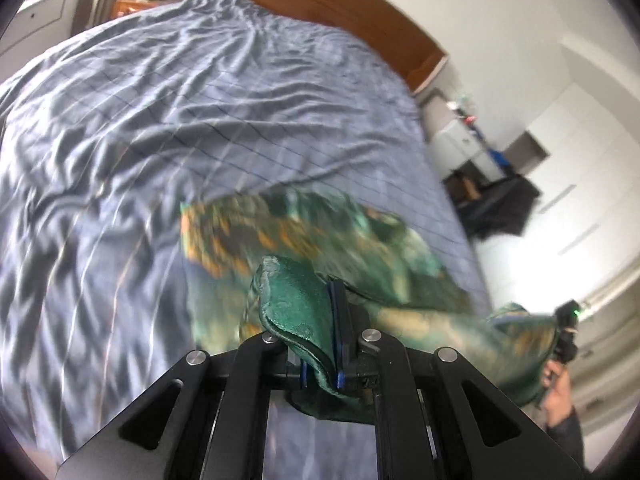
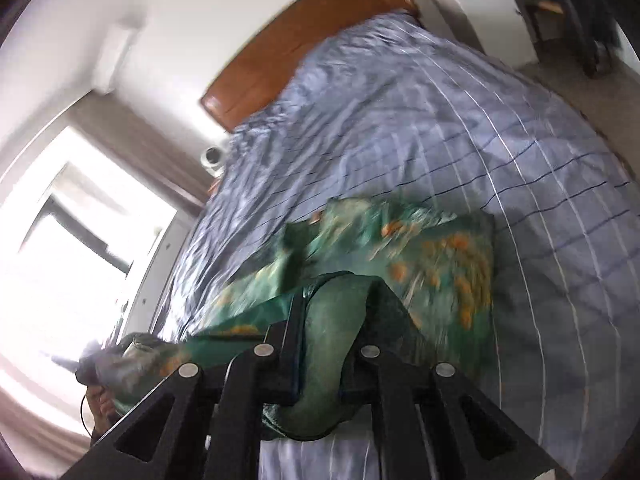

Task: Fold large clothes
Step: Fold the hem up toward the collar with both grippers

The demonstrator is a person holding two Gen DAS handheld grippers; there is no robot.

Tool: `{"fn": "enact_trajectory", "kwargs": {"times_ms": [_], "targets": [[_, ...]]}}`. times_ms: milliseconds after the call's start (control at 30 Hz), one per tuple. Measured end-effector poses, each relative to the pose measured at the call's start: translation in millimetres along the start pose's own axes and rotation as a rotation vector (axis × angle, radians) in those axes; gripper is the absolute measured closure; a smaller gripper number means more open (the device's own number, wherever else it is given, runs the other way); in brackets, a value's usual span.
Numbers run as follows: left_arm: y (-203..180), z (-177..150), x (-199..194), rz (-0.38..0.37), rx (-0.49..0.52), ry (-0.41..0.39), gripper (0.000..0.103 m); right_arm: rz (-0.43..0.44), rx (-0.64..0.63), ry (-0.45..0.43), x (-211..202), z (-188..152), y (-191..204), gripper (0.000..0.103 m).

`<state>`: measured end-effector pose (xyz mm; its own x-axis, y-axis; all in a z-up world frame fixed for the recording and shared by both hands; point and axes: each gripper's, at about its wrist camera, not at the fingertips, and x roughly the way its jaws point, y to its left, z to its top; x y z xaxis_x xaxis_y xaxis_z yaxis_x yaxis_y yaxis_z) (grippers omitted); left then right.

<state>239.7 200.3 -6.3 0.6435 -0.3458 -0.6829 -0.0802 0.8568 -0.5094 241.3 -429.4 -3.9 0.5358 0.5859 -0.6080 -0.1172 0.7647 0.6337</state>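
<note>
The left tool is pinched tight on a bunched edge of the green cloth, and the right tool is pinched tight on another part of the same cloth. The cloth is shiny green with orange and yellow marks. It hangs between the two tools, held up over the bed, and its far end droops down close to the cover; the blur hides whether it touches. The bed has a wrinkled blue-gray cover with thin light and dark lines. A brown wooden headboard stands at the far end of the bed. In the left view, the right tool shows at the far right edge with a hand under it. A bright window is beside the bed.
</note>
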Motion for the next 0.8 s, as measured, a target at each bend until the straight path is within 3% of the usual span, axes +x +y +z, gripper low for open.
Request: {"fn": "enact_trajectory", "kwargs": {"times_ms": [200,300,333,367,400,467,567,633,733,800], "targets": [[9.3,25.9,88.7,0.117,0.017,0.104,0.084,-0.064,0.166,0.029,78.1,18.5,-50.6,0.089],[17.4,27.7,94.7,0.074,0.004,0.135,0.053,-0.033,0.259,0.04,97.5,17.6,-67.7,0.081],[18.3,28.8,89.0,0.064,-0.001,0.123,0.029,-0.007,0.287,0.042,98.1,16.3,-72.0,0.072],[20.3,32.2,82.5,0.056,-0.001,0.101,0.014,0.017,0.305,0.04,97.4,16.3,-74.0,0.057],[22.4,35.5,72.7,0.04,0.009,0.073,0.011,0.058,0.327,0.031,95.0,17.6,-76.7,0.05],[26.7,39.3,57.9,0.005,0.034,0.048,0.009,0.126,0.357,-0.008,84.6,24.1,-80.9,0.02],[31.9,30.8,54.4,-0.011,0.116,0.089,0.007,0.153,0.327,-0.053,64.3,35.0,-77.9,0.017],[28.9,19.5,68.8,0.019,0.192,0.149,0.007,0.079,0.211,-0.037,55.9,39.9,-66.6,0.017],[20.5,8.1,105.4,0.083,0.251,0.225,0.009,-0.127,-0.048,0.078,72.2,36.2,-40.4,0.016],[14.6,7.1,132.8,0.138,0.266,0.248,0.02,-0.253,-0.181,0.16,101.1,29.1,-25.3,0.016]]}}
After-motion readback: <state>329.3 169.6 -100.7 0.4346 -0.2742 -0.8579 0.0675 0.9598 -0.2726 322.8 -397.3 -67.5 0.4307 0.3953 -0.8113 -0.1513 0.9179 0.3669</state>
